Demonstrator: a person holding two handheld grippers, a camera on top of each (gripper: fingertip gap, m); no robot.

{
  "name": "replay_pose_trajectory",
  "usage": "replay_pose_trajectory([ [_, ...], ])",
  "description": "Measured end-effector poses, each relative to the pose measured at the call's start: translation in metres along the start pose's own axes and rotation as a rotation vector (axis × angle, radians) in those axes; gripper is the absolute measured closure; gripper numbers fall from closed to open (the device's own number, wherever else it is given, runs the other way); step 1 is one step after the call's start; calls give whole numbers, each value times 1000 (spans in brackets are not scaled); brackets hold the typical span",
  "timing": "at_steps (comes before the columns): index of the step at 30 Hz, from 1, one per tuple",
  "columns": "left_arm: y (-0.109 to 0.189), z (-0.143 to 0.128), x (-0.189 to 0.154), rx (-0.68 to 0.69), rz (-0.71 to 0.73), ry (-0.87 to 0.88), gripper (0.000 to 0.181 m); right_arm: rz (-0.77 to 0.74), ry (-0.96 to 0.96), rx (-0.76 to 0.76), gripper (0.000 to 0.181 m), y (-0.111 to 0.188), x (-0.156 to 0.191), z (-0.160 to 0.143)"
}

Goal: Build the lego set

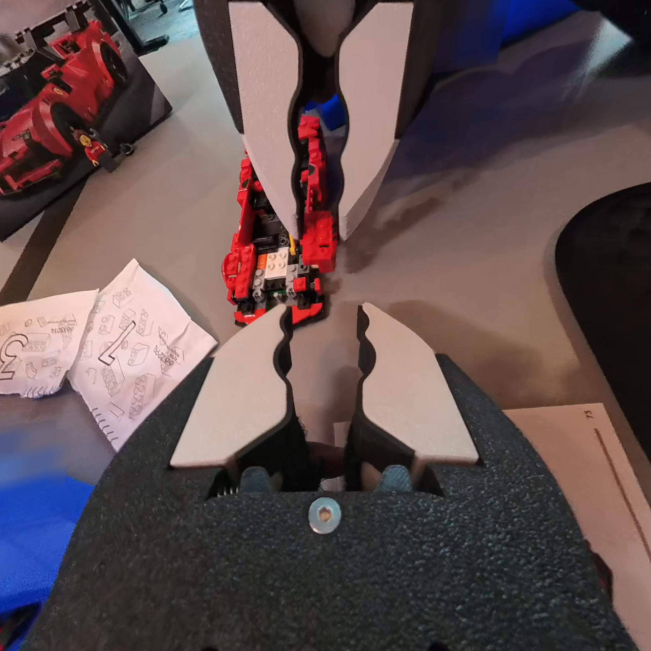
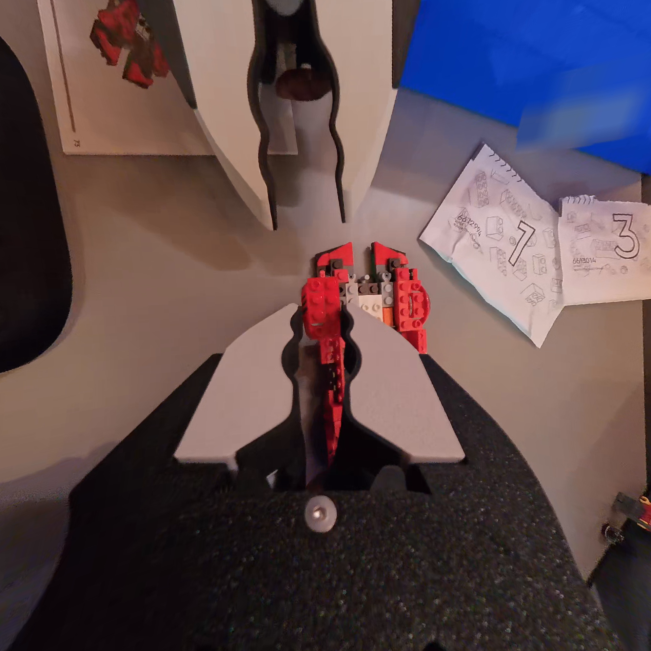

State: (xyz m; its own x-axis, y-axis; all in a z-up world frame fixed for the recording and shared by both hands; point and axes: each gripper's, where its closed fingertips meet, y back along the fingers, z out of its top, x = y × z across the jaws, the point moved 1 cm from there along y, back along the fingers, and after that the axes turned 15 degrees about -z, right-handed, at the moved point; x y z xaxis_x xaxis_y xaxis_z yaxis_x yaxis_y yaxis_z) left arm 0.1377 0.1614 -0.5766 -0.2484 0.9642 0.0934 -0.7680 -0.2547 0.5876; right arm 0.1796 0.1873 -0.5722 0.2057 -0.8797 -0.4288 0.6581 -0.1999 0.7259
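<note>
A partly built red Lego car (image 1: 278, 267) with a grey, white and orange core lies on the grey table (image 1: 158, 218). My right gripper (image 2: 320, 310) is shut on the car's long red side section (image 2: 318, 303), gripping it lengthwise; it reaches in from the top of the left wrist view (image 1: 318, 232). Whether that section is seated on the car cannot be told. My left gripper (image 1: 324, 310) is open and empty, its tips just short of the car's near end. It also shows at the top of the right wrist view (image 2: 308, 222).
Two crumpled white numbered paper bags (image 1: 141, 338) (image 2: 510, 246) lie beside the car. The Lego box (image 1: 53, 105) stands at far left. An open instruction booklet (image 2: 116, 88) (image 1: 581, 475) lies behind the left gripper. A dark curved shape (image 1: 616, 281) bounds the table. A blue object (image 2: 528, 70) is nearby. Left tips to right tips: about 4 centimeters.
</note>
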Motion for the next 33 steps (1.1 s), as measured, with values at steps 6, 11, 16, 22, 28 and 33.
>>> replay_pose_trajectory([
  [6,-3,1,4,-8,-4,-9,146,2,1,3,160,-2,-3,-3],
  [11,-3,-5,6,0,-8,-1,147,29,-13,20,160,-7,-4,-3],
  [16,-5,-7,7,16,-4,-19,147,51,-30,45,160,-11,-4,-4],
  [22,-6,-8,8,12,-13,-17,149,69,-80,88,160,-12,-5,-5],
  [28,-6,0,12,-17,-23,-4,150,84,-105,137,160,-11,-5,-7],
  [33,-15,4,12,1,-50,-3,147,104,-104,156,160,-12,-6,-7],
])
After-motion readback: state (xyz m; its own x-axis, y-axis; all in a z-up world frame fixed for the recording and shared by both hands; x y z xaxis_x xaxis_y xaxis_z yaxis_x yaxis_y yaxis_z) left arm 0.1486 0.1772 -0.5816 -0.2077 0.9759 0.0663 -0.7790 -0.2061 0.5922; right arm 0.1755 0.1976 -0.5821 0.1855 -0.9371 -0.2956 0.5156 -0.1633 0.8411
